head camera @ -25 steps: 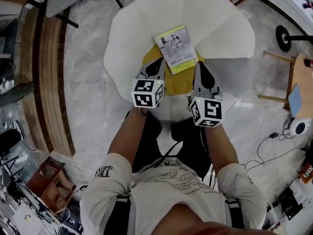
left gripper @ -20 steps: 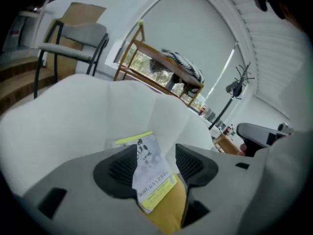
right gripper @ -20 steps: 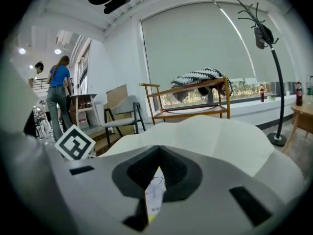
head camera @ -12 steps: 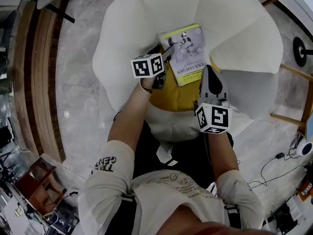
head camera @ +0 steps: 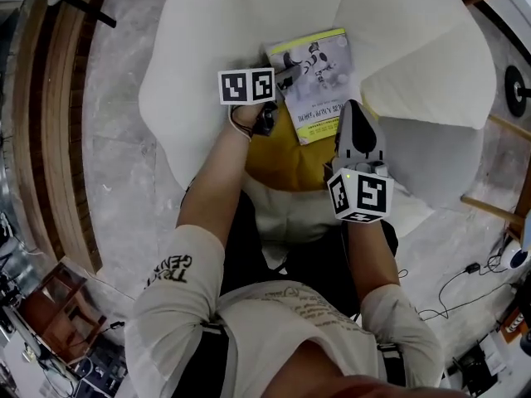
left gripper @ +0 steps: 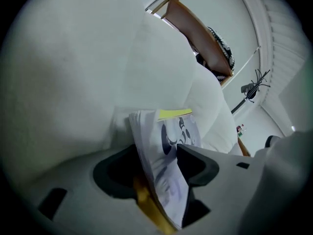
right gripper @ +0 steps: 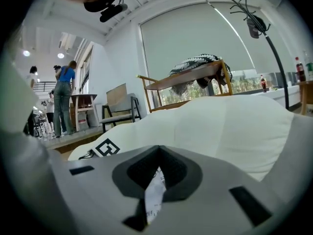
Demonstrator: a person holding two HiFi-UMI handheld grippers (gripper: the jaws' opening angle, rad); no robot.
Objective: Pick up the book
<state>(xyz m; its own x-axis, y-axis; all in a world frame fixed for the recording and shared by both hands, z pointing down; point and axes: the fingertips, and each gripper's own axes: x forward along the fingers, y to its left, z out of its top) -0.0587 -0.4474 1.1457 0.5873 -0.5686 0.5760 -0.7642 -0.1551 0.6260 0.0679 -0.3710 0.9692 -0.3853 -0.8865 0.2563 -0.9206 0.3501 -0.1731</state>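
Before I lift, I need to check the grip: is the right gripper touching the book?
Touching. The right gripper view shows the right gripper with jaws closed on a printed corner of the book, no gap either side.

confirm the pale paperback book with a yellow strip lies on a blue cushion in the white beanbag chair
Not blue: the head view shows a mustard-yellow cushion. The pale paperback book with a yellow strip lies on it in the white beanbag chair.
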